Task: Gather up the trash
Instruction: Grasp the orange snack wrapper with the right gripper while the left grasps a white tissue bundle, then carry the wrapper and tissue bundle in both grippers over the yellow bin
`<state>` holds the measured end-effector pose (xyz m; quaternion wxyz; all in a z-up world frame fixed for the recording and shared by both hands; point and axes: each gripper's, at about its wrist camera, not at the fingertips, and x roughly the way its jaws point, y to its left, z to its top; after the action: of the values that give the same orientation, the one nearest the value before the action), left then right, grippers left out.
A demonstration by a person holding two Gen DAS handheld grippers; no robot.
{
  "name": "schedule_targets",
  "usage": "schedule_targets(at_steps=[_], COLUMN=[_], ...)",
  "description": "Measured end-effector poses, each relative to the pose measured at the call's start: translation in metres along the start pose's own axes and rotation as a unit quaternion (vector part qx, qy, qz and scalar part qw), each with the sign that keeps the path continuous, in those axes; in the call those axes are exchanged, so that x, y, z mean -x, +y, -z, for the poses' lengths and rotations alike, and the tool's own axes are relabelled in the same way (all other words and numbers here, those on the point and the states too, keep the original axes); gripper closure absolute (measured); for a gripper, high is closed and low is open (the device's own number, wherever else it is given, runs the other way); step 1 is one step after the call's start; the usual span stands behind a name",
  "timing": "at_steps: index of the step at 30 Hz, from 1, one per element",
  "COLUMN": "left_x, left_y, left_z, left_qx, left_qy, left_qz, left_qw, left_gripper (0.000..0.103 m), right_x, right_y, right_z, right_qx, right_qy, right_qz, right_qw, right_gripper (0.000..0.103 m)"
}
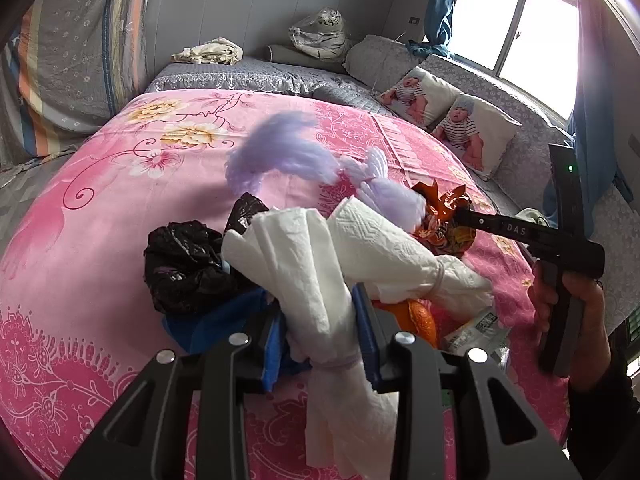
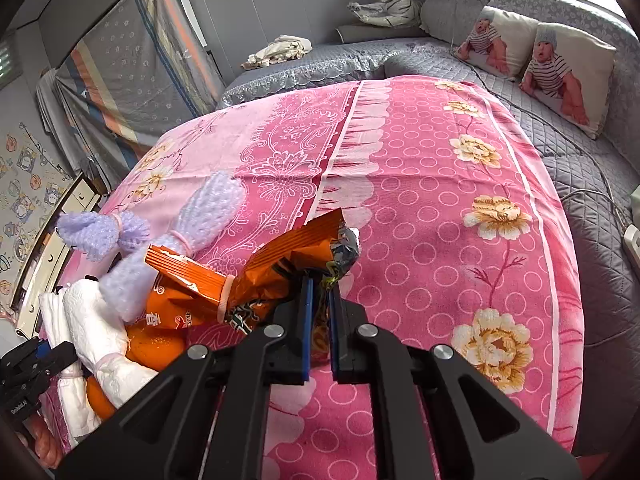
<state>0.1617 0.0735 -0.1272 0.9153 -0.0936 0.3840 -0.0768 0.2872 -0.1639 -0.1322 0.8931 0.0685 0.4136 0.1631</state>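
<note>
Leftmost in the left wrist view, a crumpled black plastic bag [image 1: 184,264] lies on the pink floral bedspread [image 1: 100,200]. Just right of it, the left gripper [image 1: 320,344] is clamped on a white paper towel bundle [image 1: 312,280]; its long axis runs up and away from the fingers, tilted slightly left, with a loose tail hanging below. A second tied towel [image 1: 384,240] leans rightward. Lilac mesh sleeve [image 1: 280,148] beyond is motion-blurred; shape unclear. An orange fruit [image 1: 420,316] sits partly hidden under the towels.

Right wrist view: right gripper [image 2: 318,312] is closed on an orange snack wrapper [image 2: 256,276], long axis pointing up-left, silver torn end at upper right. Printed text is only partly legible. Wrapper's lower edge is hidden between the pads.

Bedspread covers a bed; grey quilted sofa [image 2: 580,168] with baby-print cushions [image 2: 568,76] lies far right, window behind.
</note>
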Motion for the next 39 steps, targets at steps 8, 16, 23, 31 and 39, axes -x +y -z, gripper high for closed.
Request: schedule_targets(at_steps=[8, 16, 23, 31, 39], left_x=[0.016, 0.037, 0.06, 0.086, 0.101], left_y=[0.002, 0.012, 0.016, 0.018, 0.012], left_z=[-0.002, -0.003, -0.008, -0.008, -0.008], left_qx=[0.004, 0.011, 0.012, 0.014, 0.008], left_qy=[-0.014, -0.033, -0.06, -0.085, -0.099], left_qz=[0.002, 0.009, 0.009, 0.01, 0.021], left_qw=[0.9999, 0.9993, 0.9981, 0.9962, 0.9948], left_gripper=[0.073, 0.073, 0.073, 0.073, 0.073], right_x=[0.017, 0.043, 0.072, 0.104, 0.136], right_y=[0.004, 0.006, 0.007, 0.006, 0.001], right_z=[-0.002, -0.003, -0.003, -0.002, 0.008], right_qx=[0.002, 0.004, 0.001, -0.006, -0.012], right_qy=[-0.017, -0.045, -0.077, -0.108, -0.13], right_qz=[-0.001, 0.008, 0.015, 0.021, 0.026], right_qw=[1.0, 0.999, 0.997, 0.994, 0.991], right_gripper=[0.098, 0.099, 0.101, 0.101, 0.101])
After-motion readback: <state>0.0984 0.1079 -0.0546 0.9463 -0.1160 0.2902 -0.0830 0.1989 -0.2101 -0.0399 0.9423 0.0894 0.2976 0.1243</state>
